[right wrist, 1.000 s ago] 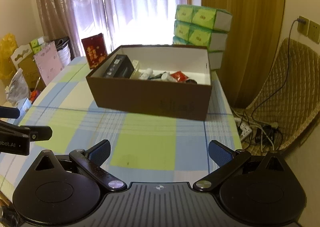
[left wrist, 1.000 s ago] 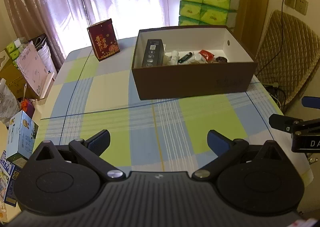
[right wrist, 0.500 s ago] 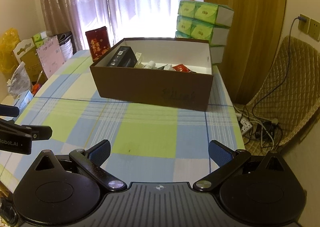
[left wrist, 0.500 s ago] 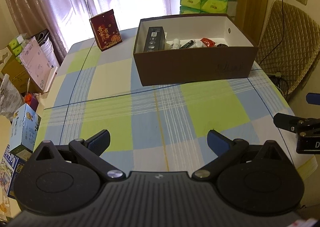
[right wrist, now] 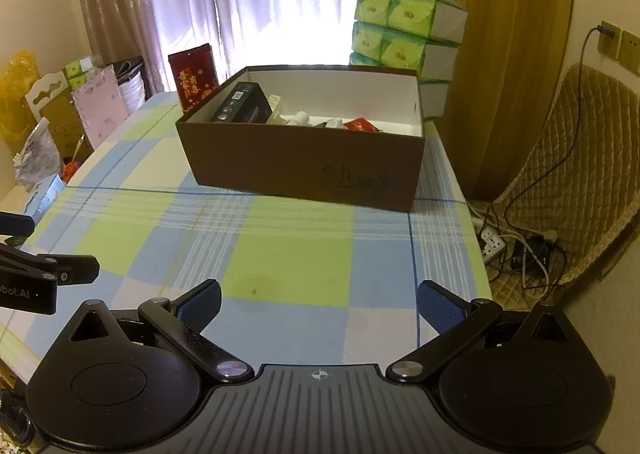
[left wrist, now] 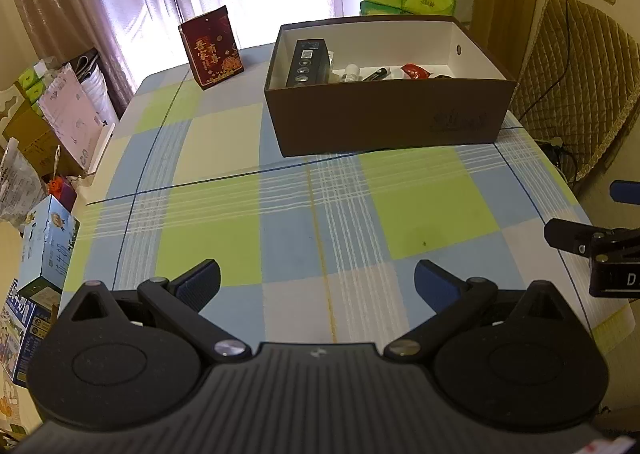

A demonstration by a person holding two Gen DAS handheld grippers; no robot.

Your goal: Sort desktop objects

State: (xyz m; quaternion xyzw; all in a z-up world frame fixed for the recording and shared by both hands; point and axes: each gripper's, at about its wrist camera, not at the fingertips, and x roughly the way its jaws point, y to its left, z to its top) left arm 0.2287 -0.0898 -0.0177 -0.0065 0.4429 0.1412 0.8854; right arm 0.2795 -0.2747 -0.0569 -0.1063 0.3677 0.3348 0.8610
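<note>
reaching from this far back is the main risk: the brown box [left wrist: 390, 121] sits in the upper middle of the left wrist frame, well apart from both tools, and a low approach could catch its tall near wall and shove it along the checked tablecloth [left wrist: 320, 213] instead of clearing the rim. inside it, a black carton [left wrist: 307, 62] leans at the left end, with a small white bottle [left wrist: 352, 71], a dark pen-like thing [left wrist: 376, 73] and a red packet [left wrist: 416, 71] bunched beside it; picking one out of that huddle could drag its neighbours. the red gift box [left wrist: 212, 47] stands alone outside, upper left of the brown box, tall and narrow, so a sideways nudge would probably topple it.

the left gripper [left wrist: 318, 280] has its fingers spread wide, holding nothing and touching nothing, above bare cloth at the bottom of the frame. the right gripper [right wrist: 319, 300] is likewise wide apart and empty, low in its own view. sorting looks largely done, judging by the bare cloth.
</note>
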